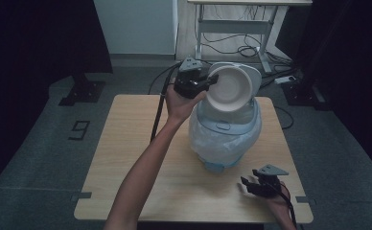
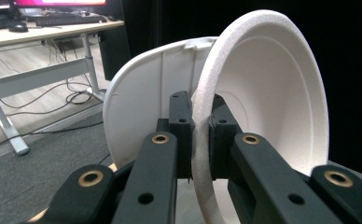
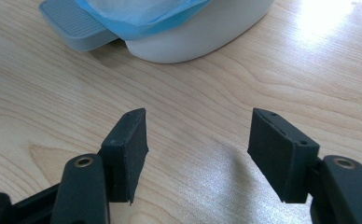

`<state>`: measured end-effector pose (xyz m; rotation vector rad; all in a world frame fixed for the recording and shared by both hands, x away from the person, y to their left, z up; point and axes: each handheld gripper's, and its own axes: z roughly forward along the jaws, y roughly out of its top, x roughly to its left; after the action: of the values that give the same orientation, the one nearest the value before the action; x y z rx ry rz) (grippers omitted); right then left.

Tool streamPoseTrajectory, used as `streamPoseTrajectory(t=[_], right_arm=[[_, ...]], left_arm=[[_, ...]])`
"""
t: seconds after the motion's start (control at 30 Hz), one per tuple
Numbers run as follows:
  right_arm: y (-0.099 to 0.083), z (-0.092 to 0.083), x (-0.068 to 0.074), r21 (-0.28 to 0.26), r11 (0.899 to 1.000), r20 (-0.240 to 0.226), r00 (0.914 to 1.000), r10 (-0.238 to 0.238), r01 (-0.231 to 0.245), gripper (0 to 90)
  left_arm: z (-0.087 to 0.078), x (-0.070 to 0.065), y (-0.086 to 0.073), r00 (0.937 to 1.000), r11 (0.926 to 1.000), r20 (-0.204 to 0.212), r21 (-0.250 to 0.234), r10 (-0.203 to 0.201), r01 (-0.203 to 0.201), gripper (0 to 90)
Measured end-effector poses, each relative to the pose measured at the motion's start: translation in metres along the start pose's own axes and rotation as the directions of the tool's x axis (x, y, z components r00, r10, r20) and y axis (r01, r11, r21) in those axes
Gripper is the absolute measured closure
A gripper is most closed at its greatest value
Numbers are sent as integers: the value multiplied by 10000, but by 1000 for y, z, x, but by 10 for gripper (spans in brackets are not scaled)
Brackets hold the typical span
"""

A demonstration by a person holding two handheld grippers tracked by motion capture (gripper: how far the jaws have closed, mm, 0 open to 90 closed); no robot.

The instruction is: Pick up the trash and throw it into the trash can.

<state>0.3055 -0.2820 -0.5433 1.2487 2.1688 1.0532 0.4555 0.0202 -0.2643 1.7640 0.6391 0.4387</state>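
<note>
1. White foam is what the bowl [image 1: 228, 88] is made of, and it is being held up in the air on its edge, right over the open bin [image 1: 226, 134], just in front of the bin's lid [image 1: 251, 74], which is standing up.
2. The left gripper [image 1: 212, 82] is pinching the bowl's thin rim, with the jaws squeezed tight on it, as the left gripper view [image 2: 200, 140] is showing.
3. The foam is soft, so I think the rim could be bending or cracking where the jaws are biting it.
4. The grip is sitting on only a small bit of the rim, so the bowl could be tipping or slipping out and landing on the table [image 1: 126, 158] beside the bin.
5. The bowl is hanging very near the lid, so a bump could be knocking the lid shut or pushing the bowl out of the jaws.
6. The plastic bag [image 1: 208, 139] is puffing out around the bin's top, and the bowl could be catching on it.
7. The right gripper [image 1: 245, 185] is resting low by the table's near edge with its jaws apart and holding nothing [image 3: 193, 140].
8. The inside of the bin is hiding behind the bowl, so I cannot tell what is lying in there.
9. The room around the table is looking very dark, so things out there are hard to make out.
</note>
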Motion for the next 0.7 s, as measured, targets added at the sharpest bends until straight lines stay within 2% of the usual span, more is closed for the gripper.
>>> streamPoseTrajectory(t=[0.17, 0.7], right_arm=[[0, -2, -2, -45, 10000, 46, 10000, 20, -20, 370], [-1, -2, -4, -8, 9999, 55, 9999, 110, -110, 371]], left_arm=[[9, 3, 0, 9999, 9999, -87, 74, -118, 118, 828], [34, 6, 4, 9999, 9995, -123, 309, 57, -53, 827]])
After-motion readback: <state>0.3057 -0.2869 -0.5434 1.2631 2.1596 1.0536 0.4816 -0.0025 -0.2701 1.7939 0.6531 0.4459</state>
